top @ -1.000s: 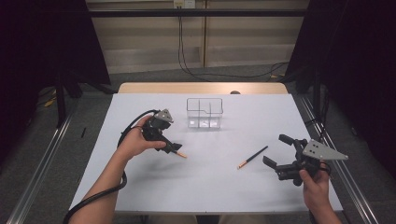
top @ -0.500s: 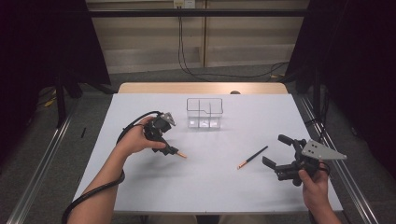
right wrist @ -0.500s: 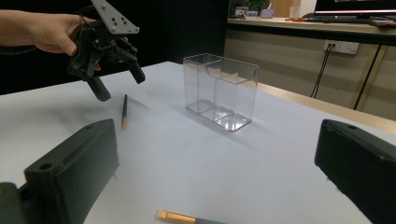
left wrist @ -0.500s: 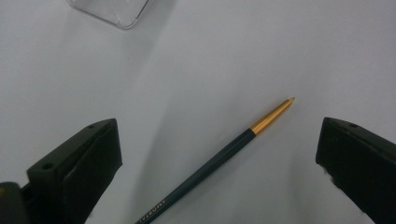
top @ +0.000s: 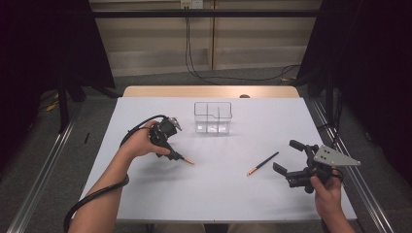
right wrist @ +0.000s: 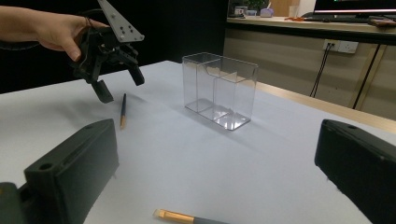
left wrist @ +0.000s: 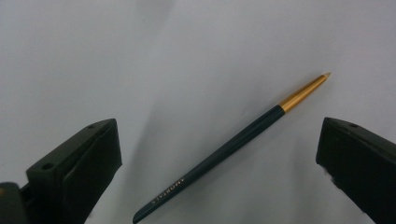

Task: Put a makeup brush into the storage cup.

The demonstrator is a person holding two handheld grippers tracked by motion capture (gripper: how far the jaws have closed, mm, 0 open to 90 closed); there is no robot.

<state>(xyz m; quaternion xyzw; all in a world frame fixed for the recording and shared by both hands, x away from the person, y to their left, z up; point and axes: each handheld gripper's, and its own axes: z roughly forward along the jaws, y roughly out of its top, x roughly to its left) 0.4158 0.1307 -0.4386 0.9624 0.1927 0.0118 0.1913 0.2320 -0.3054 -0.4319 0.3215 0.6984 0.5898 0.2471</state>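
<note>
in the left gripper view, faint lettering is seen on a dark brush (left wrist: 224, 151) lying diagonally between spread jaws, gold tip toward the upper right. in the high view, the left gripper (top: 171, 154) is tilted down over it at centre left; the right gripper (top: 291, 158), spread wide, is held at lower right beside a second brush (top: 262, 163).

The near brush (right wrist: 189, 218) is cut off by the bottom edge.
</note>
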